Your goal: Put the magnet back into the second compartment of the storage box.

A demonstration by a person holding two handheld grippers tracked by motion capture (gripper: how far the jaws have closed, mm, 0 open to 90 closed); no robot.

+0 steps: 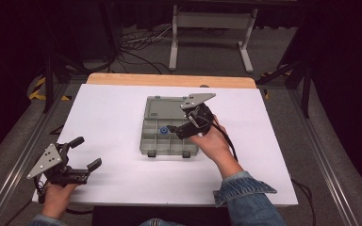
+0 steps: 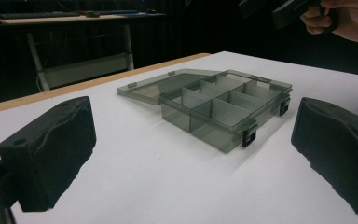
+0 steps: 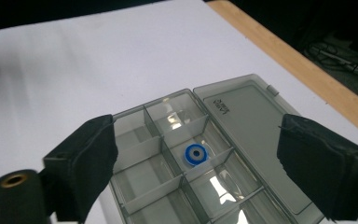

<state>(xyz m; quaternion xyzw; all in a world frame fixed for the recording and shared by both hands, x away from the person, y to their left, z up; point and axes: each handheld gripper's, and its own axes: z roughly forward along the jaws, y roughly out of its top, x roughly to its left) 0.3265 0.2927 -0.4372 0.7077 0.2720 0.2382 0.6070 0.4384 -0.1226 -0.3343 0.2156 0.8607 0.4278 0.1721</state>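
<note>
right gripper (image 3: 196, 161) jaws wide, empty, above blue ring (image 3: 196, 155) in box (image 3: 242, 116) | left gripper (image 2: 191, 154) jaws wide, empty, over worktop (image 2: 135, 177)

1. Smoky grey see-through plastic, smooth and glossy: organizer box (image 1: 168, 139) near the middle of the worktop, with glare on the compartment floors.
2. Clear plastic, faintly scuffed: open lid (image 3: 251, 126), lying flat.
3. Shiny blue plastic around a grey metallic centre: ring (image 3: 196, 154) in one compartment.
4. Matt white, smooth like paper: worktop (image 1: 108, 122); bare pale wood along the far edge.
5. Matt black, rubbery, slightly wrinkled: pads (image 2: 335, 149) of the left gripper (image 2: 193, 154).
6. Faded blue denim cloth: sleeve (image 1: 250, 197).
</note>
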